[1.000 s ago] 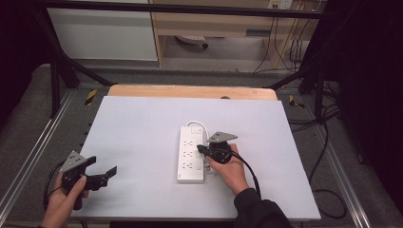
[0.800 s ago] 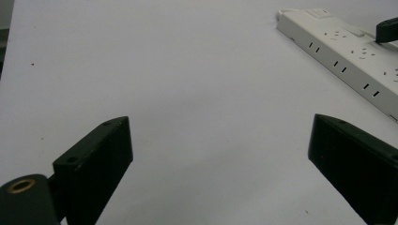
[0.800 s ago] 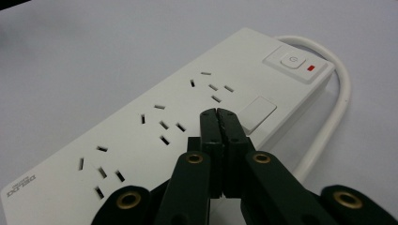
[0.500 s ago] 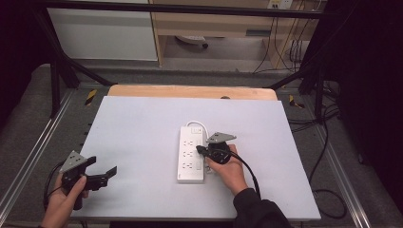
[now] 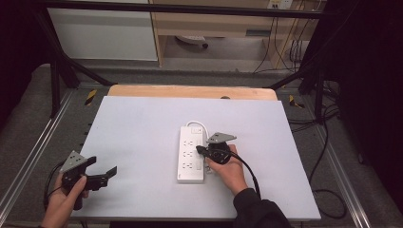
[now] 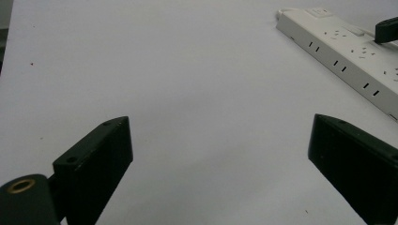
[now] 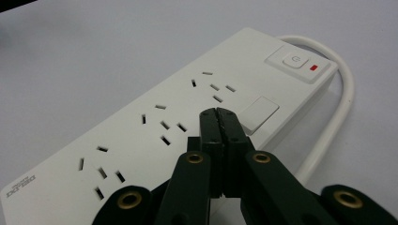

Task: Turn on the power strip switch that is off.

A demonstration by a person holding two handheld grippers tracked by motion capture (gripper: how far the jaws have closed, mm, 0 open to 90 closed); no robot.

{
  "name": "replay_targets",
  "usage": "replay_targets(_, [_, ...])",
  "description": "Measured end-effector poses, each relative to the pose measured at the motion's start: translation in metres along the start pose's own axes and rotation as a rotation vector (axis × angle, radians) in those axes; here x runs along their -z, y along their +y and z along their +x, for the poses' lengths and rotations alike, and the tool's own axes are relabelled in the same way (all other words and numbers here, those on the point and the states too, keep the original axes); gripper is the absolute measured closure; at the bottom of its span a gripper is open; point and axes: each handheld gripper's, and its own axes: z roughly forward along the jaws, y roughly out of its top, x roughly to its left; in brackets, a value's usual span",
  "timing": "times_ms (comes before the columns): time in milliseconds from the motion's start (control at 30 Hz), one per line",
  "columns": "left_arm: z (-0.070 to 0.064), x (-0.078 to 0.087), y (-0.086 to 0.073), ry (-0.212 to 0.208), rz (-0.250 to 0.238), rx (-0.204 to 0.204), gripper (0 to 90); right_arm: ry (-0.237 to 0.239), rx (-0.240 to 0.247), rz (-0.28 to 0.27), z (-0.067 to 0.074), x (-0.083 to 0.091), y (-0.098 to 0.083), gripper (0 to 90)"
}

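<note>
A pale grey bench (image 5: 142,133) lies under a black frame, with a strip of bare wood along its far edge and grey floor on both sides. Beyond it stand a white cabinet (image 5: 102,33) and a wooden shelf unit (image 5: 214,23), with dark cables (image 5: 285,47) hanging at the right. Most of the bench top is bare, broad open room to the left and far side of the white power strip (image 5: 192,154), which lies lengthwise a little right of centre, its white cord (image 5: 199,124) looping at the far end beside the switch (image 7: 294,61). The right gripper (image 5: 205,152) is over the strip's right edge, its fingers (image 7: 212,129) clenched together with nothing between them, tips just above the sockets near a small blank white cover. The left gripper (image 5: 102,175) sits near the front left corner, well apart from the strip, its fingers (image 6: 94,159) released and spread wide over bare bench.
</note>
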Motion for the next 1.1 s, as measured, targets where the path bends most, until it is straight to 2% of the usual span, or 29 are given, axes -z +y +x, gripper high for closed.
replay_targets(267, [0.0,0.0,0.0,0.001,0.002,-0.001,6.9,0.008,0.0,-0.004,-0.001,-0.001,0.0,90.0])
replay_targets(467, [0.0,0.0,0.0,0.0,0.003,-0.002,6.9,0.005,-0.021,0.006,-0.003,-0.003,0.0,90.0])
replay_targets(767, [0.0,0.0,0.0,-0.001,0.001,-0.002,6.9,0.006,-0.017,0.002,-0.002,-0.002,-0.001,90.0])
replay_targets(1100, [-0.001,-0.001,0.0,0.003,0.007,-0.005,6.9,-0.007,-0.03,-0.049,-0.008,0.009,0.003,90.0])
